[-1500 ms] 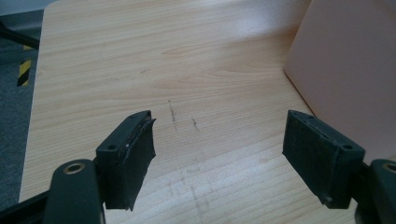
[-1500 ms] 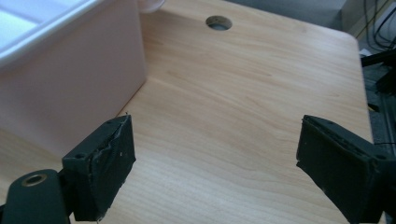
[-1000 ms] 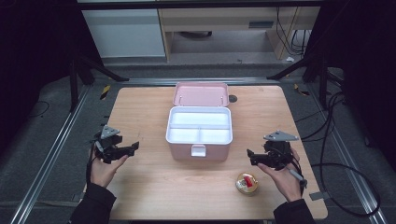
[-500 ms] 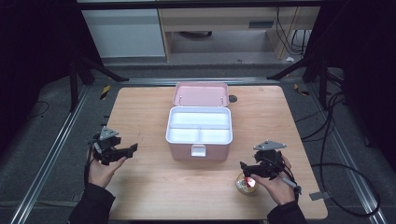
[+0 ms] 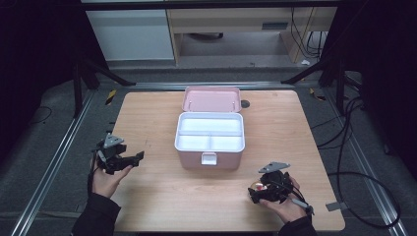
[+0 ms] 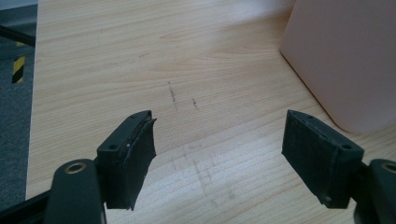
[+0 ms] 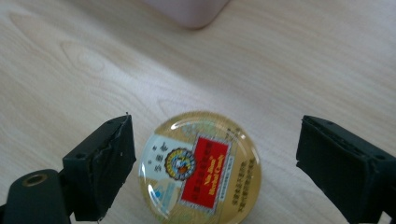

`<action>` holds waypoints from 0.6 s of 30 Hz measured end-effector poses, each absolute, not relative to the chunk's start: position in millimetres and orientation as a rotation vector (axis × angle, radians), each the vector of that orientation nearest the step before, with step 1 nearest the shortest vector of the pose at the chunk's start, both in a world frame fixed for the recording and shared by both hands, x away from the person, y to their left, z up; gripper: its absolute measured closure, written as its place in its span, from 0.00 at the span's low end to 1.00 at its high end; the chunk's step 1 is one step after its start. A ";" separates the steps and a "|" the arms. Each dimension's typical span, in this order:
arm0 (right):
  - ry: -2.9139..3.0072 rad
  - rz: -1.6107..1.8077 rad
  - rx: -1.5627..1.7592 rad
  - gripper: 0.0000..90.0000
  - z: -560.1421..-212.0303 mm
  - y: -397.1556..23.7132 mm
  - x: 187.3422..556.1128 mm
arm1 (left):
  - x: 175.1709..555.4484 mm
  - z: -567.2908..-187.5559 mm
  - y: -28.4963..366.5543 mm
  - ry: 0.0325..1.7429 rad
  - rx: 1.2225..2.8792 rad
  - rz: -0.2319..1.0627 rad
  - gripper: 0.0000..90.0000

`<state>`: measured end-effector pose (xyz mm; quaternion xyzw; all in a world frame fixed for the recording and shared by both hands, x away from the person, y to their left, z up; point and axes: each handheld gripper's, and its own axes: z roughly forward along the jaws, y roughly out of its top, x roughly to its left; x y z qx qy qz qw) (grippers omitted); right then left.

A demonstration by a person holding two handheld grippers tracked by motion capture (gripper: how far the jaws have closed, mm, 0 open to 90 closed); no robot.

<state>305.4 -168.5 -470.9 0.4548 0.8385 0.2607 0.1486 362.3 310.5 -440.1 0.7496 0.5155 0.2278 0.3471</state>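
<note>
A round gold tin (image 7: 201, 165) with a red label lies flat on the wooden table, and shows partly under my right gripper (image 5: 256, 189) in the high view. My right gripper (image 7: 215, 163) is open, its jaws on either side of the tin and not touching it. A pink box (image 5: 210, 138) stands open mid-table, with a white divided tray inside and its lid (image 5: 211, 99) tilted back. My left gripper (image 5: 129, 158) hovers open left of the box, with nothing between its jaws (image 6: 219, 149). The box's pink wall (image 6: 345, 56) appears at the right of the left gripper view.
The table's front edge (image 5: 221, 229) lies just below both hands. A metal frame rail (image 5: 54, 162) runs along the left side and cables (image 5: 354, 147) trail at the right. Bare wood (image 5: 196, 196) lies between the two grippers.
My right gripper has moved left and down over the gold tin, which now sits between its open jaws. The left gripper has barely moved.
</note>
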 end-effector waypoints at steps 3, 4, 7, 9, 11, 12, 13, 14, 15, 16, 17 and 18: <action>2.449 0.721 1.300 0.13 -476.2 -166.7 304.2 | 362.8 -440.6 310.2 1.337 1.947 0.590 0.27; 2.456 0.705 1.299 0.13 -477.7 -165.8 303.7 | 362.8 -440.8 310.0 1.338 1.948 0.589 0.27; 2.468 0.681 1.288 0.13 -480.0 -165.4 303.9 | 363.0 -440.9 309.5 1.337 1.951 0.588 0.27; 2.475 0.657 1.296 0.13 -482.2 -166.0 304.5 | 362.9 -441.0 309.1 1.335 1.955 0.585 0.27; 2.489 0.639 1.300 0.13 -484.3 -166.3 305.0 | 363.2 -441.0 308.9 1.335 1.956 0.584 0.27; 2.502 0.621 1.305 0.13 -486.3 -165.8 305.0 | 363.4 -441.2 308.8 1.335 1.959 0.584 0.27; 2.507 0.613 1.308 0.13 -487.0 -165.5 305.0 | 363.5 -441.3 308.8 1.335 1.961 0.584 0.27; 2.507 0.613 1.308 0.13 -487.0 -165.5 305.0 | 363.5 -441.3 308.8 1.335 1.961 0.584 0.27; 2.515 0.605 1.299 0.13 -488.1 -165.6 305.5 | 363.6 -441.5 308.7 1.335 1.963 0.581 0.27; 2.522 0.592 1.307 0.13 -488.9 -165.3 305.4 | 363.6 -441.7 308.4 1.336 1.965 0.581 0.27; 2.530 0.586 1.311 0.13 -489.8 -165.3 305.7 | 363.7 -441.8 308.3 1.335 1.966 0.580 0.27; 2.539 0.576 1.307 0.14 -490.5 -165.8 306.5 | 363.9 -442.1 307.8 1.335 1.968 0.577 0.27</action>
